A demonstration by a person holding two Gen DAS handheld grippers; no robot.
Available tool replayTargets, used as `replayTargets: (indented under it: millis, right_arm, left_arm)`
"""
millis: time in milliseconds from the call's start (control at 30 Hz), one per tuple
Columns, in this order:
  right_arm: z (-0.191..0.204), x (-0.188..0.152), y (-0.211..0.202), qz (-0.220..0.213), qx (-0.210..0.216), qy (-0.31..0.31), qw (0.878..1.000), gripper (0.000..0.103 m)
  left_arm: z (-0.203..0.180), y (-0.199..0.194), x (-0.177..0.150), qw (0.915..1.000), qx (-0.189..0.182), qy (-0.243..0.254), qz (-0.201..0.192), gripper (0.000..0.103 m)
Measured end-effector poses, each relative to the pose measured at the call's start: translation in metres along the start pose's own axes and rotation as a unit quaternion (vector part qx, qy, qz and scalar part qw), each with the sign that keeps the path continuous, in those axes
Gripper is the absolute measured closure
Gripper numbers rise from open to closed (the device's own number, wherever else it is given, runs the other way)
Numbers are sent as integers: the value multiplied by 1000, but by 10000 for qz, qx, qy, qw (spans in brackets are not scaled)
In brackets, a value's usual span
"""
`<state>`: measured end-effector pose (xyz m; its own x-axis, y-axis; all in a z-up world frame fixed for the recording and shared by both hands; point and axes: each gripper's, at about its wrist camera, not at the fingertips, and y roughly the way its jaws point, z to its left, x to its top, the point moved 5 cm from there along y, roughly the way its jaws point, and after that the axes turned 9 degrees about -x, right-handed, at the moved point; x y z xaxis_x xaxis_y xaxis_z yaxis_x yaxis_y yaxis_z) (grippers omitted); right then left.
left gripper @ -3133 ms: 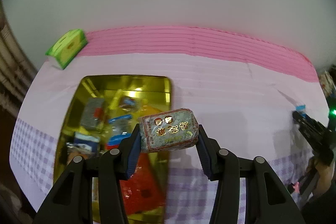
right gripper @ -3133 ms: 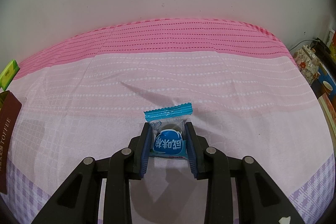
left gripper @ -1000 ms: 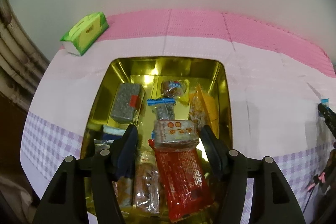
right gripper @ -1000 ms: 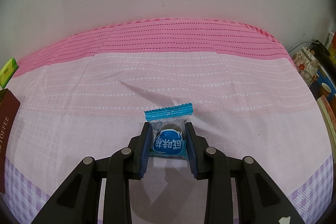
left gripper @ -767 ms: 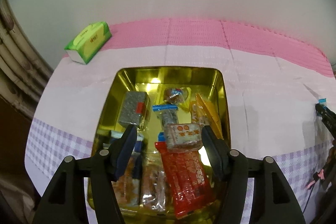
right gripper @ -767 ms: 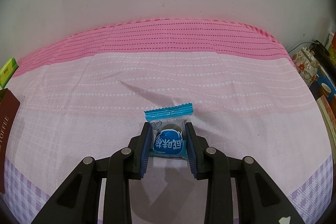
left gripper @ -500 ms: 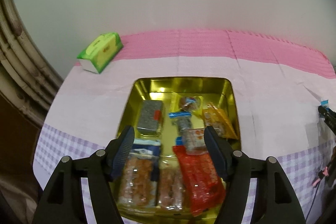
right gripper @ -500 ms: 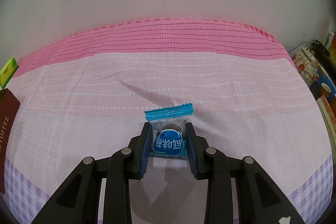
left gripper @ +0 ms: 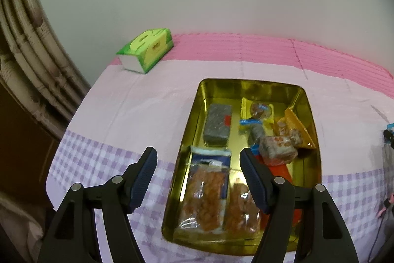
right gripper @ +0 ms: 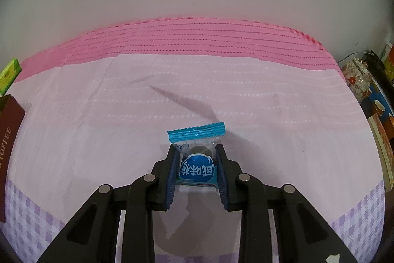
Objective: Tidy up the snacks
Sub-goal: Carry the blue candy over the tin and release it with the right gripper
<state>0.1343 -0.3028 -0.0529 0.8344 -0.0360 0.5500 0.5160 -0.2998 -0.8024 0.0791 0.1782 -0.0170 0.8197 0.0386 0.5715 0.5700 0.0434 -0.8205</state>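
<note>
Our left fingers [left gripper: 198,176] stand wide apart, empty, above the gold tin [left gripper: 194,115]. Our right fingers [right gripper: 196,165] clamp the blue snack packet [right gripper: 197,159].

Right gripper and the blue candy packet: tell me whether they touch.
Touching. In the right wrist view the right gripper has both pads pressed against the sides of the blue candy packet, with no gap showing.

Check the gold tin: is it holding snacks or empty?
Holding snacks. The gold tin contains several wrapped packets, including a grey bar and a clear bag of orange pieces.
</note>
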Motion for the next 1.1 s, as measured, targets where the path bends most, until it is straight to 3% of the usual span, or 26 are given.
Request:
replayTargets:
  millis: [267,500,867,1100]
  right_arm:
    - [29,-2,-25,-60,306,-133,9994,76]
    - [83,4,-61,-179,1040,-319,9939,76]
    - [205,-1,-130,-458,2067,-1220,9697,76]
    - [255,-14,-150,-477,2289,-1635,9584,76]
  left_arm:
    - [9,-3,-10,9999,97,24,-68,27]
    - [19,-6,-13,9999,61,-101,-97,27]
    - [48,-9,-25,9989,206,-427,34,27]
    - [64,-11,-36,9979,369,-517,124,27]
